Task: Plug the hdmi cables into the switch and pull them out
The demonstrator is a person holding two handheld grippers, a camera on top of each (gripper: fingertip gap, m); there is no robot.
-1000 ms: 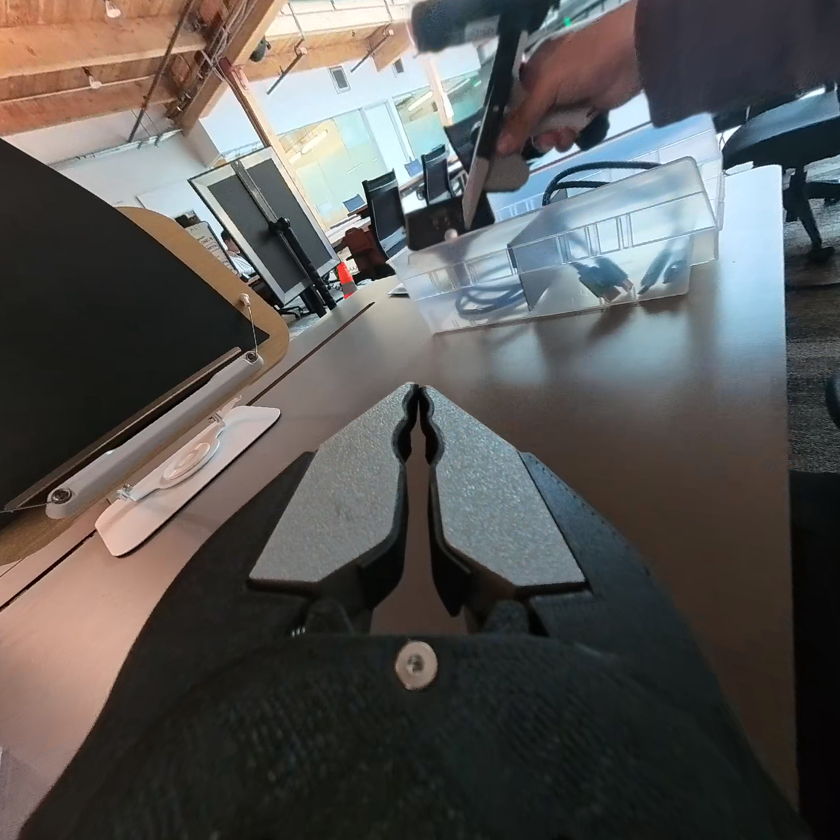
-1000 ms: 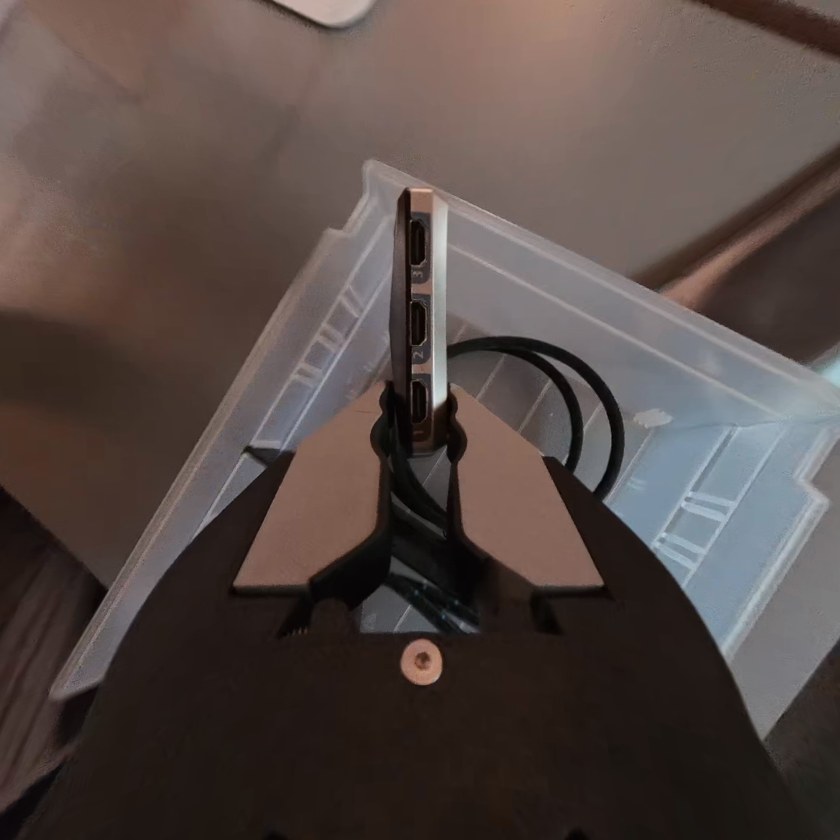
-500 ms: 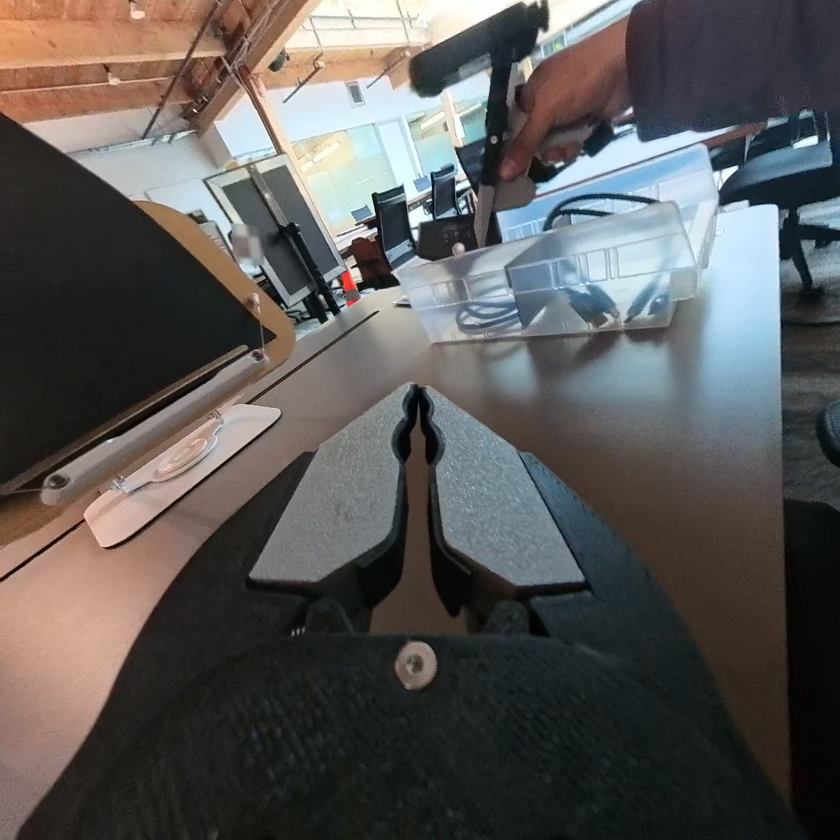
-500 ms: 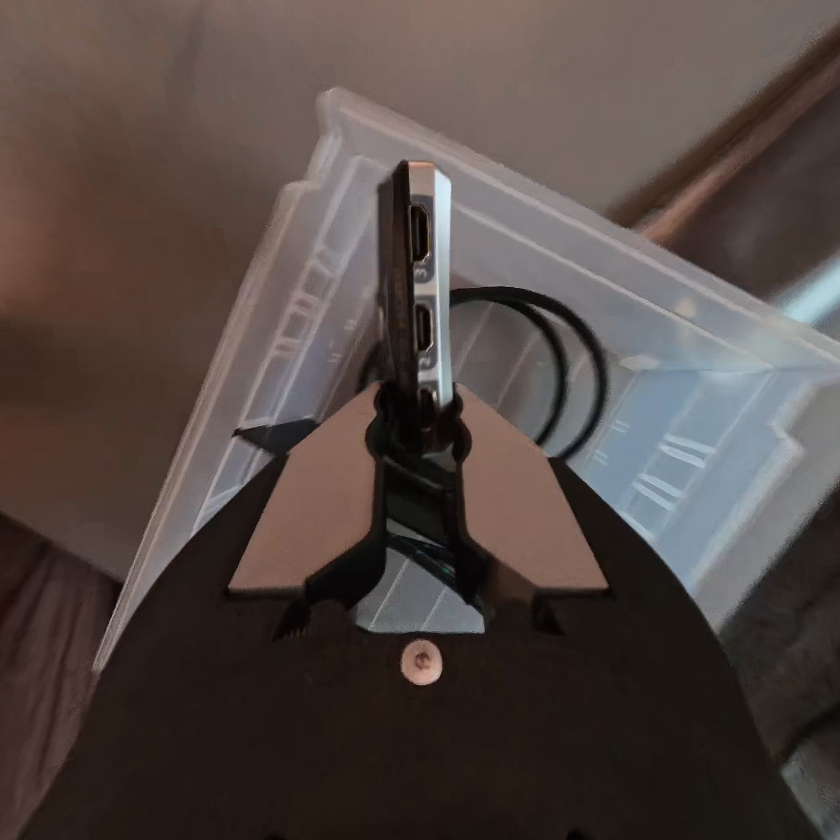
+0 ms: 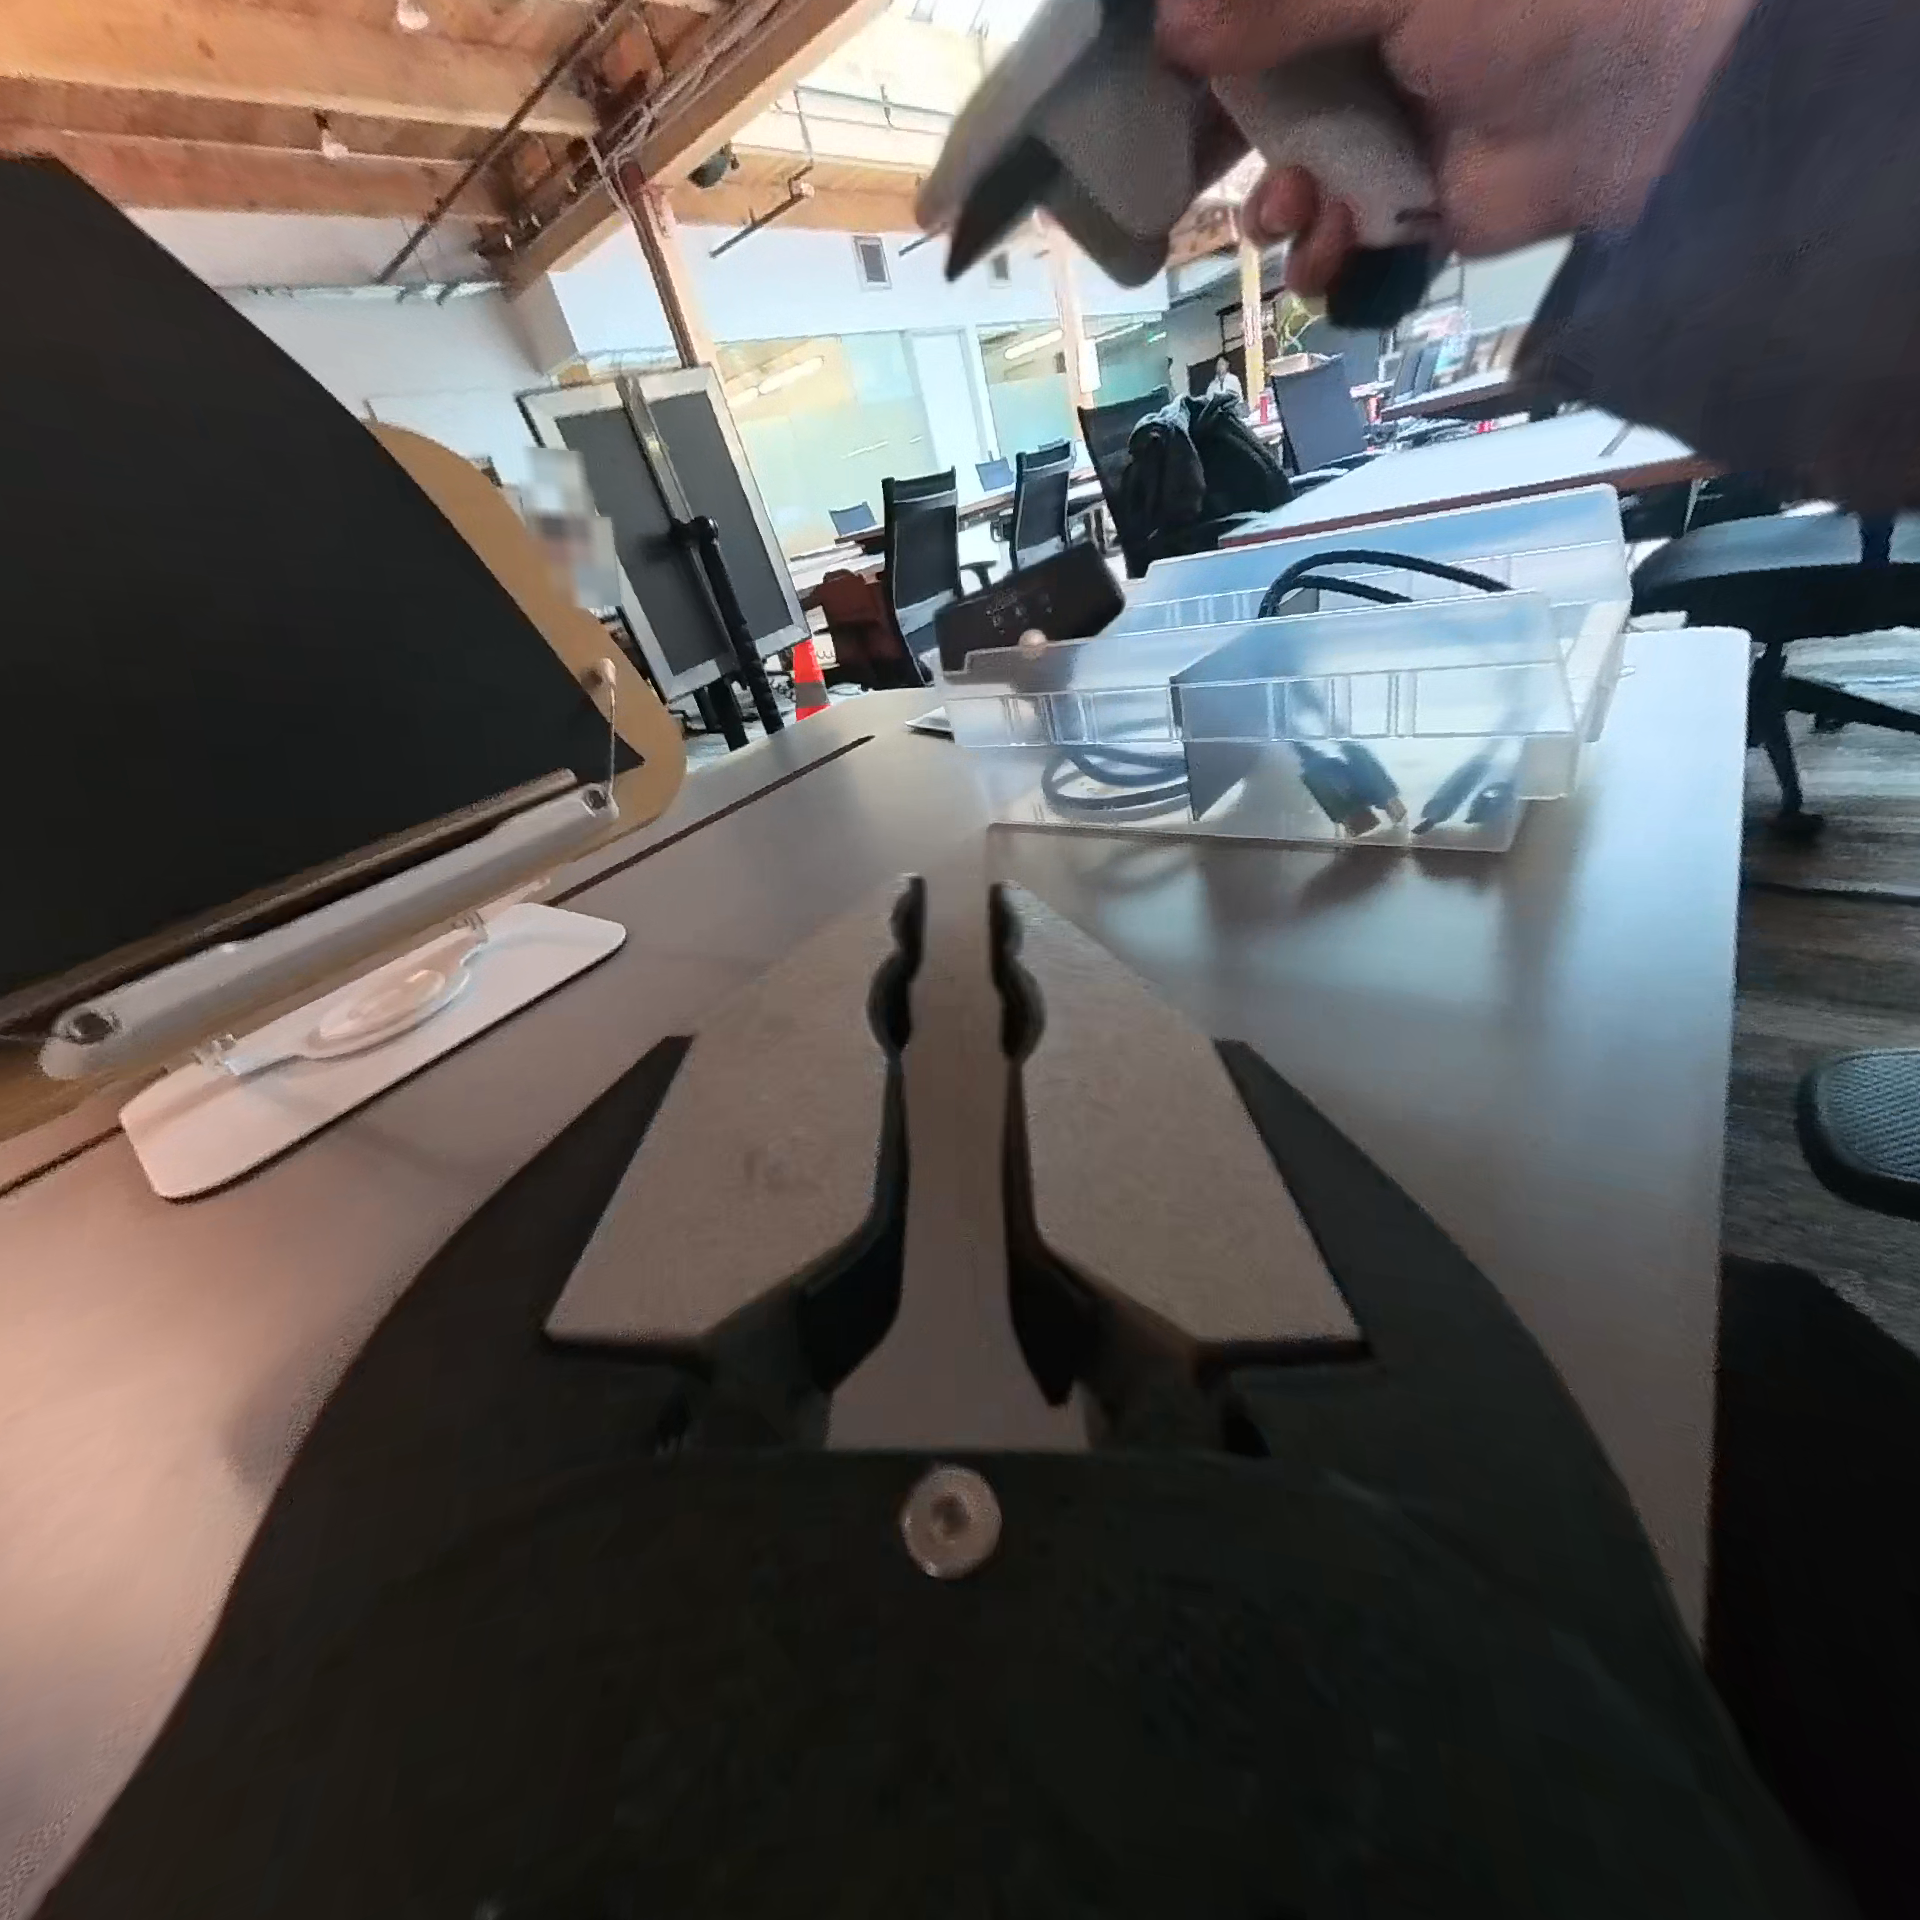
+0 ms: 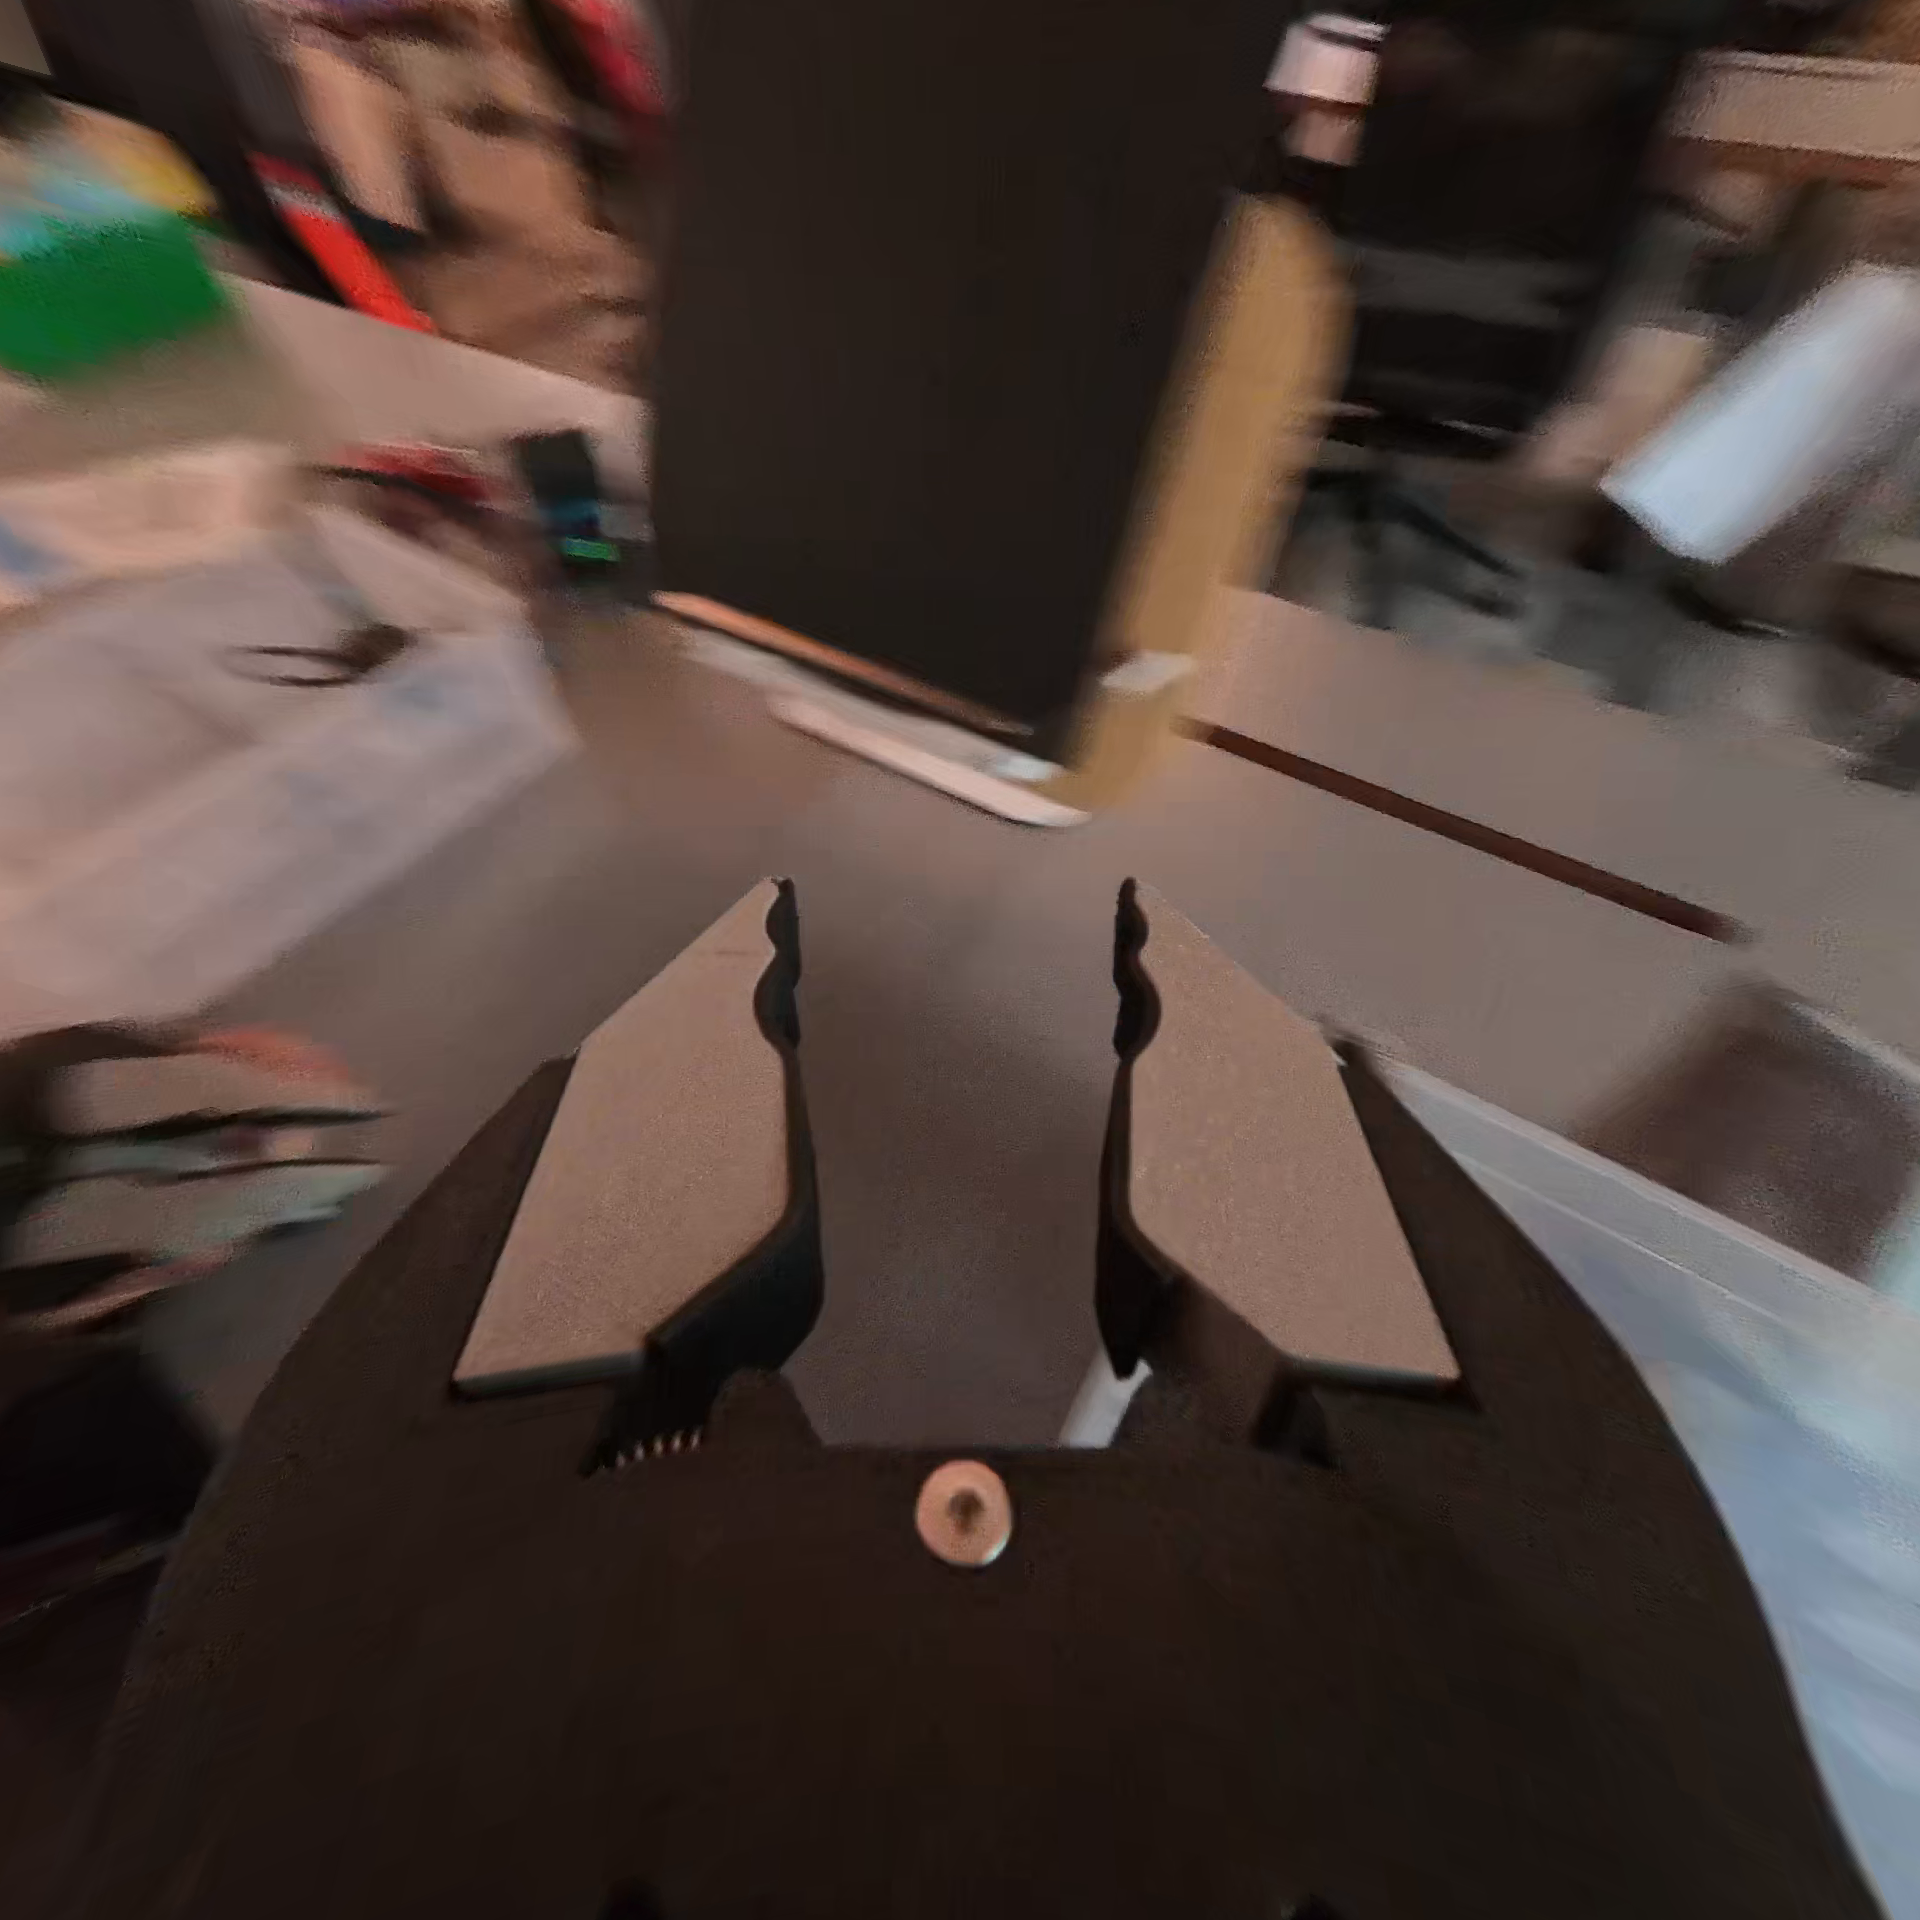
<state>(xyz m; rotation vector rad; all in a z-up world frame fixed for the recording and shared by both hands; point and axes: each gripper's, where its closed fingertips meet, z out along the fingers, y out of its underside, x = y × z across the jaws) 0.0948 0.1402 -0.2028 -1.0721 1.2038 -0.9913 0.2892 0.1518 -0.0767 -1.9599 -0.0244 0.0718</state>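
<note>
Left gripper [image 5: 954,914] low over brown table [image 5: 1351,1039], fingers slightly apart, nothing between. Right gripper [image 6: 951,914] wide apart, bare, view blurred. Farther on, clear tray [image 5: 1351,707] holding blue HDMI cables [image 5: 1351,779]; black switch [image 5: 1029,613] propped at its far left edge. Beyond, office chairs [image 5: 920,561].
</note>
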